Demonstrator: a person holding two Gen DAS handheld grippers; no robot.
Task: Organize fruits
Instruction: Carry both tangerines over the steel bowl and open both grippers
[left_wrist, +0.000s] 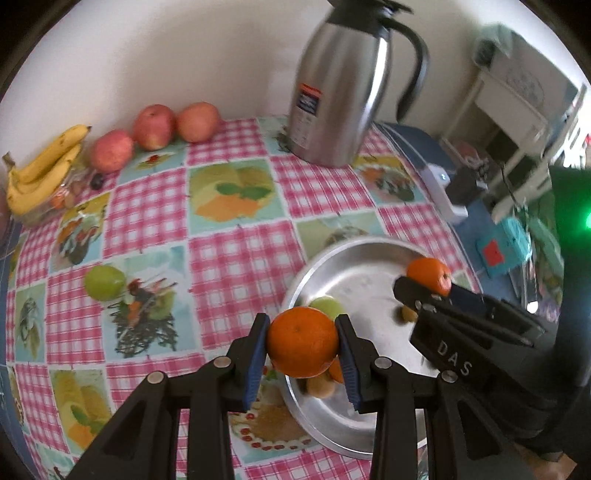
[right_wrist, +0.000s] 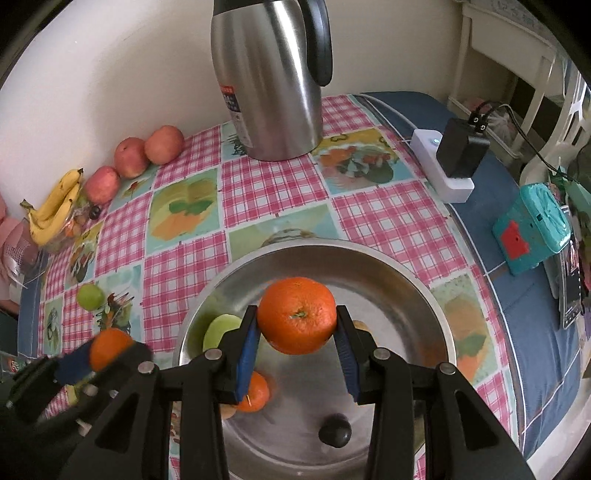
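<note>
Left gripper (left_wrist: 303, 350) clamped on an orange (left_wrist: 303, 343), right gripper (right_wrist: 297, 332) clamped on another orange (right_wrist: 297, 314), both over steel bowl (right_wrist: 424, 295), green apple (right_wrist: 218, 328) just left of right jaws.

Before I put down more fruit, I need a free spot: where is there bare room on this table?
The checked cloth lies bare between the steel jug and the metal bowl, and between the apples and the green fruit. It is crowded by the bananas and in the bowl's near left.
</note>
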